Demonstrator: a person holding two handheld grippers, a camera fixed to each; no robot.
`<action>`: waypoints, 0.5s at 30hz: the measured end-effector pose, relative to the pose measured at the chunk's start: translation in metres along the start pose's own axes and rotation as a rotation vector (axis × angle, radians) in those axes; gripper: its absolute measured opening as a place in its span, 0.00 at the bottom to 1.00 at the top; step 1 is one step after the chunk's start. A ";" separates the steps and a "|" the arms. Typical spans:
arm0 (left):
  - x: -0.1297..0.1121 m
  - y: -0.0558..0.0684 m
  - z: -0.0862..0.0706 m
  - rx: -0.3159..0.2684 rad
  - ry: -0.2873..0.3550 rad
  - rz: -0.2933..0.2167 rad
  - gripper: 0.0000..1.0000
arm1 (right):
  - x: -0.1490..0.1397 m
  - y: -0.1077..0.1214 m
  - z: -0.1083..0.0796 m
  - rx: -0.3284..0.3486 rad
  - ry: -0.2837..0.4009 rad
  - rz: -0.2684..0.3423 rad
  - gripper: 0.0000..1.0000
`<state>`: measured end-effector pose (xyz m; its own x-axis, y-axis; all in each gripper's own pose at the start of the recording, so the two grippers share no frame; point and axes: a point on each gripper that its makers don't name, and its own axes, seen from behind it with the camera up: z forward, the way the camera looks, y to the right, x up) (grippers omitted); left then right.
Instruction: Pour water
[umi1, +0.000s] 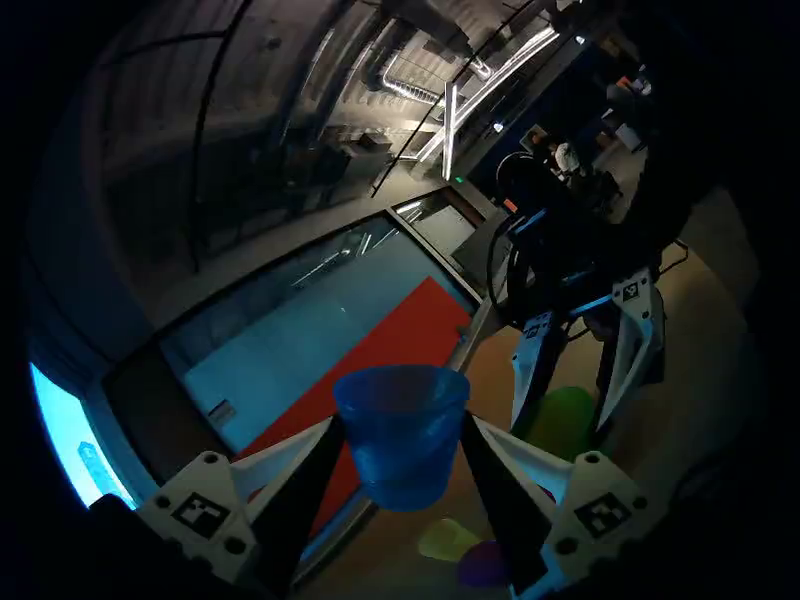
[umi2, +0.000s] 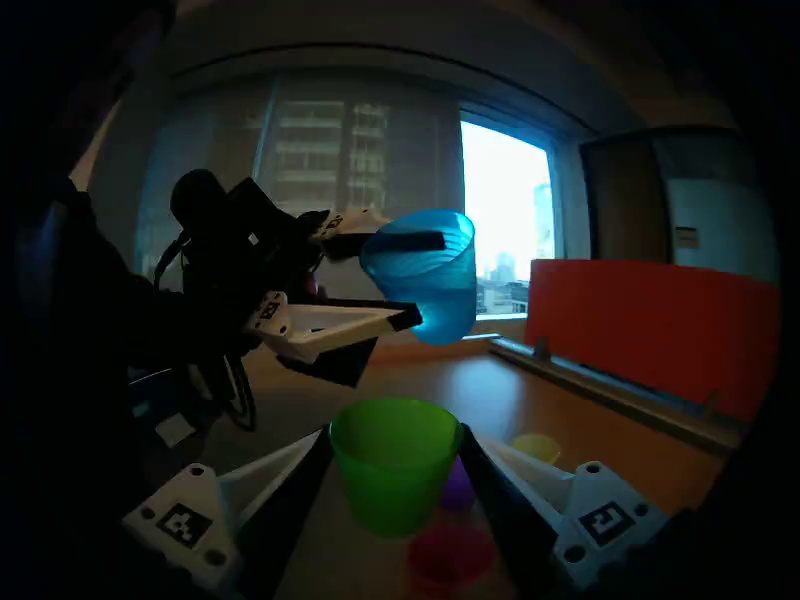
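Cups are five in number: one blue cup (umi1: 402, 455) clamped between both fingers of the left gripper (umi1: 402, 432), one green cup (umi2: 393, 465) clamped likewise in the right gripper (umi2: 395, 450), and three small ones close together on the wooden table (umi2: 520, 395), namely one yellow cup (umi2: 535, 447), one purple cup (umi2: 458, 490) and one red cup (umi2: 450, 555). In the right gripper view the blue cup is in the air, slightly tilted, above and beyond the green cup. The yellow cup stands nearest to the table edge along the red panel (umi2: 650, 330).
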<state>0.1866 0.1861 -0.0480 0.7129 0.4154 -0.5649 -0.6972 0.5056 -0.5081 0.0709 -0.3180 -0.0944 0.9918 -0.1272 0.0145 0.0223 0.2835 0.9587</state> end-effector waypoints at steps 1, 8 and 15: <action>0.000 0.000 0.000 0.001 0.000 0.004 0.82 | 0.000 0.000 0.000 0.000 0.000 -0.001 0.92; 0.004 0.001 0.001 0.001 0.007 0.024 0.82 | 0.000 -0.001 0.000 0.001 0.001 -0.002 0.92; 0.002 0.003 0.001 0.001 0.002 0.053 0.82 | -0.001 -0.001 -0.002 0.001 0.000 0.000 0.92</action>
<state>0.1862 0.1896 -0.0502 0.6747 0.4406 -0.5922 -0.7342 0.4833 -0.4768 0.0701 -0.3166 -0.0959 0.9918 -0.1273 0.0144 0.0223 0.2824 0.9590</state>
